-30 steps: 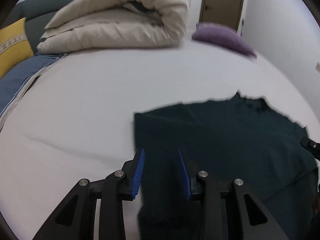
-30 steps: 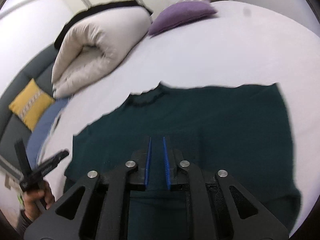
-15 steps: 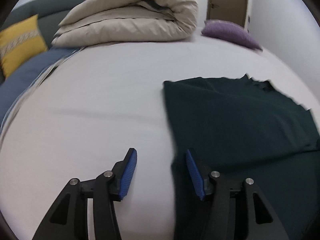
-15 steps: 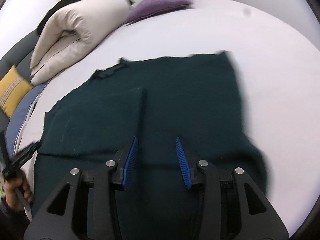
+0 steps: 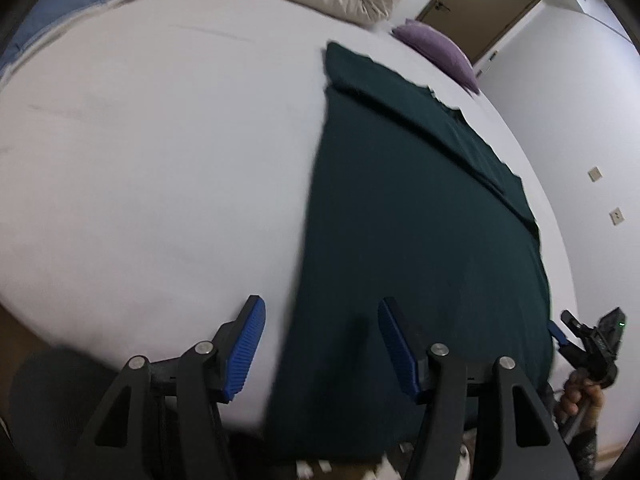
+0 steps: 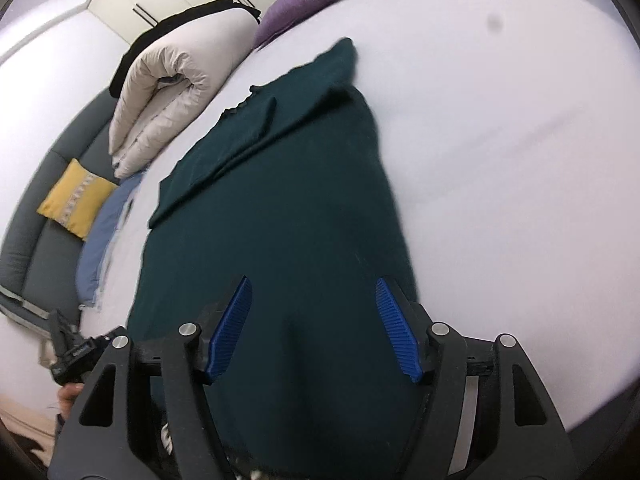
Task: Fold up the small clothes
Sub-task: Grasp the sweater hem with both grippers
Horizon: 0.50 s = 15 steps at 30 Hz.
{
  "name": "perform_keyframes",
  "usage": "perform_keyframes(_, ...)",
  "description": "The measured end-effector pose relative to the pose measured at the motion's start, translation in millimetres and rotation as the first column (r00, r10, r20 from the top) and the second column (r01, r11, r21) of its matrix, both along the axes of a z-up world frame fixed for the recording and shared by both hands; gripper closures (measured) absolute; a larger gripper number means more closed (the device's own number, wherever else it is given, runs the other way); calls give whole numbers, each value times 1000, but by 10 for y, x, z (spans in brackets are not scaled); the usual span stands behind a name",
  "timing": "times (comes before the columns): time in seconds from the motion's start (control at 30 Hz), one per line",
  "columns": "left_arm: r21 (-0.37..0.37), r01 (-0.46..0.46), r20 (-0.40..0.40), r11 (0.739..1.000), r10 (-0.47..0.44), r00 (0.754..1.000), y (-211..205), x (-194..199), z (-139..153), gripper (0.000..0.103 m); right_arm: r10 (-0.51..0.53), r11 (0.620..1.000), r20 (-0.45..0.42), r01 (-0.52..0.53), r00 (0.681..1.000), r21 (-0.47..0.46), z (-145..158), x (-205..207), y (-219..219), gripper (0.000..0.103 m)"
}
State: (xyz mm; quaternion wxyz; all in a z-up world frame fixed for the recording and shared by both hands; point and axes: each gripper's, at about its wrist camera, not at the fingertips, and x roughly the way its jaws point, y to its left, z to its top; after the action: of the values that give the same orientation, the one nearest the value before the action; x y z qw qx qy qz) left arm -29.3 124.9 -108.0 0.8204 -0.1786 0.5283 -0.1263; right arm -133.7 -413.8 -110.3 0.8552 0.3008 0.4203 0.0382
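- The left gripper (image 5: 320,346), then over the garment (image 5: 420,240), now straddles its near left edge, jaws opening, nothing pinched.
- The right gripper (image 6: 314,330), nearly shut before, is opening above the garment's near end.
- The sleeves now lie folded across the far end.

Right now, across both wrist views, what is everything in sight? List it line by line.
garment: one, dark green, flat on the bed, sleeves folded in at the far end.
bed: one, white sheet, under the garment.
duvet: one, beige, rolled, far end of the bed.
purple pillow: one, beside the duvet.
yellow cushion: one, on the grey headboard.
blue cloth: one, at the bed's edge by the cushion.
door: one, brown, far wall.
left gripper: black, blue pads, jaws opening over the garment's near left edge.
right gripper: same, jaws opening above the garment, gripping nothing.
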Motion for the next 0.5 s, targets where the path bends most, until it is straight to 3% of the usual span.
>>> perform_keyframes(0.13,-32,70,-76,997,-72,994,-14,-133,-34,43,10,994,1,-10,1000,111,-58,-304,-154,40)
perform_keyframes(0.33,-135,114,-171,984,-137,976,113,-250,-168,45,48,986,-15,-45,999,163,-72,-606,-324,40)
perform_keyframes(0.5,-188,108,-217,976,-148,965,278,-223,-271,67,20,974,-51,-7,998,227,-176,-764,-551,40)
